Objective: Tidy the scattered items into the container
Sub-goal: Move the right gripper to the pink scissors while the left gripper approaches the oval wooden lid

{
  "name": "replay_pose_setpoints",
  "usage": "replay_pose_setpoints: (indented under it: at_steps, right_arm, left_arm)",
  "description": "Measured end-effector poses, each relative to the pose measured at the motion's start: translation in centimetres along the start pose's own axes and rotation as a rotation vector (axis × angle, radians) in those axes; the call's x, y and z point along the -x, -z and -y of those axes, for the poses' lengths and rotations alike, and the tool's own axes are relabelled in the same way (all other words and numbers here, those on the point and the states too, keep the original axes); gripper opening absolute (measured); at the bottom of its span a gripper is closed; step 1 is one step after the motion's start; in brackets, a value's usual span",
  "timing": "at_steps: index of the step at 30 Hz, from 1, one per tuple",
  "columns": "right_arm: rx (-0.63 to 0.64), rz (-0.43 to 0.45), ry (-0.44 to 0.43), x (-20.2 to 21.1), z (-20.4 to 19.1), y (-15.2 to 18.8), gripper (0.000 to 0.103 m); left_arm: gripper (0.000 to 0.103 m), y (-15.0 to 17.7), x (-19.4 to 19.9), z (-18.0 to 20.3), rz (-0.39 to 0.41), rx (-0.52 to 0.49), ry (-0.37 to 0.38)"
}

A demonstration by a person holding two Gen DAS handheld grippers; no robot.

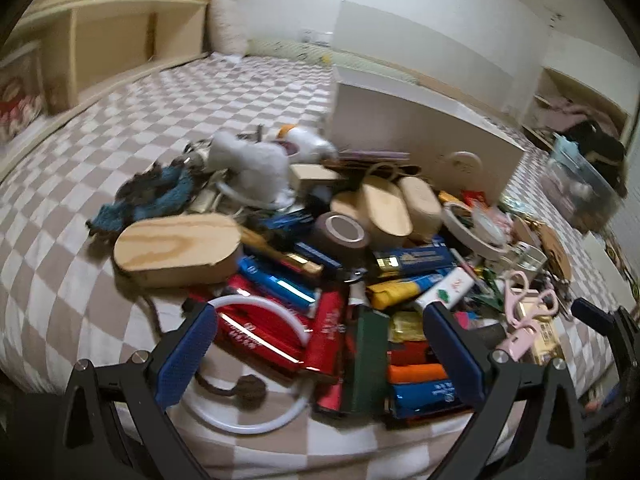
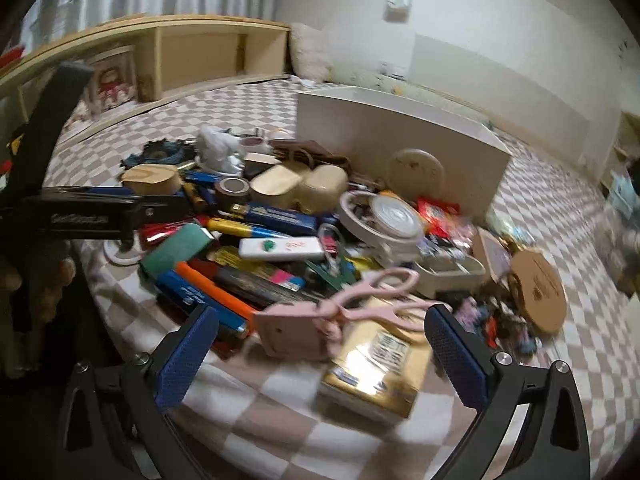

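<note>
While both claws hover wide open, holding nothing, pile (image 1: 320, 240) sits untouched on checkered bed; white container (image 2: 400, 148) just behind it, far side. Left gripper (image 1: 320, 344) over red packs (image 1: 328, 328) & white ring (image 1: 256, 360), near edge. Right gripper (image 2: 324, 344) lined up w/ pink scissors (image 2: 376, 296) lying on gold packet (image 2: 380, 368). Best approach, imo: take top item first, close across scissor pivot, lift straight, avoid dragging neighbours off bed.

Beige-and-white checked blanket (image 1: 224, 92), pink scissors (image 2: 372, 300), white container (image 2: 400, 136), blue fingers (image 2: 188, 356)
</note>
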State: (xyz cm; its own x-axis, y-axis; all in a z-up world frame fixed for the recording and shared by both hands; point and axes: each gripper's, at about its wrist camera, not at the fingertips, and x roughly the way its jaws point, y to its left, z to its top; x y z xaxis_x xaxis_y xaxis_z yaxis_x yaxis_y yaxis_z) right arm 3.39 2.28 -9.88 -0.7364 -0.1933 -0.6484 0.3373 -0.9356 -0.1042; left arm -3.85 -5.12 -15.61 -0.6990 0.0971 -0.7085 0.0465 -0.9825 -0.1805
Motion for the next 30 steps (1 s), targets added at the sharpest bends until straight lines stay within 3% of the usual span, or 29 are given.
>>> replay_pose_setpoints:
  at_steps: [2, 10, 13, 20, 25, 30]
  right_arm:
    - [0.015, -0.005, -0.011, -0.4, -0.6, -0.2, 0.086]
    - [-0.038, -0.074, -0.041, -3.1, -0.2, 0.4, 0.086]
    - [-0.085, -0.086, -0.025, -3.4, 0.9, 0.3, 0.069]
    - [-0.110, -0.109, -0.040, -3.1, 1.5, 0.1, 0.057]
    - [-0.151, -0.125, -0.075, -2.7, 2.2, 0.1, 0.055]
    - [-0.219, -0.123, -0.126, -1.9, 3.2, 0.0, 0.055]
  left_arm:
    - [0.103, 0.1, -0.2, -0.1, -0.010, 0.005, 0.000]
    - [0.103, 0.2, -0.6, -0.3, -0.025, 0.014, -0.006]
    - [0.103, 0.1, -0.7, -0.9, -0.032, 0.040, -0.009]
    - [0.102, -0.2, -0.9, -2.6, -0.034, 0.115, -0.023]
    - [0.102, -1.3, -0.7, -4.5, -0.003, 0.150, -0.105]
    - [0.102, -2.1, -1.5, -7.0, -0.021, 0.206, -0.170]
